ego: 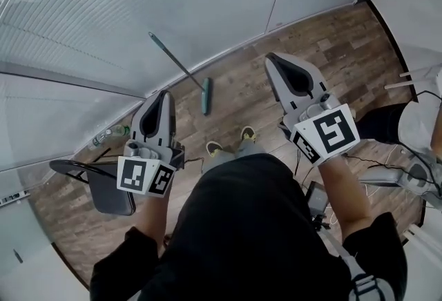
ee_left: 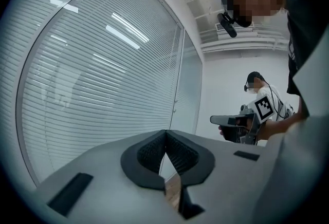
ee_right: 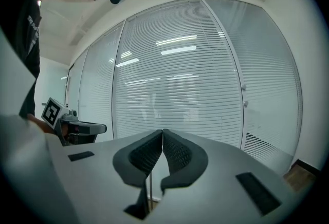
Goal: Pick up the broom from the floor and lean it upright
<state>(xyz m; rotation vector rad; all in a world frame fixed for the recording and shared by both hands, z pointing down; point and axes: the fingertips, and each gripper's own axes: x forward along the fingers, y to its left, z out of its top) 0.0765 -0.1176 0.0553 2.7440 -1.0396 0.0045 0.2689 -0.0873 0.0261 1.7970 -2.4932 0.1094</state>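
The broom (ego: 181, 66) leans against the blind-covered glass wall, its green head (ego: 206, 96) on the wood floor and its handle tip up against the blinds. Both grippers are held level, well short of it and apart from it. My left gripper (ego: 163, 94) is shut with nothing between its pads; in the left gripper view (ee_left: 165, 133) the jaws meet against the blinds. My right gripper (ego: 271, 58) is also shut and empty, and in the right gripper view (ee_right: 162, 131) a thin pole (ee_right: 150, 192) shows far off below the closed jaws.
A dark folding chair (ego: 103, 186) stands at the left with a bottle (ego: 114, 132) on the floor near it. The person's shoes (ego: 231, 143) are on the wood floor (ego: 331, 51). Cables and gear (ego: 404, 175) lie at the right, near white furniture.
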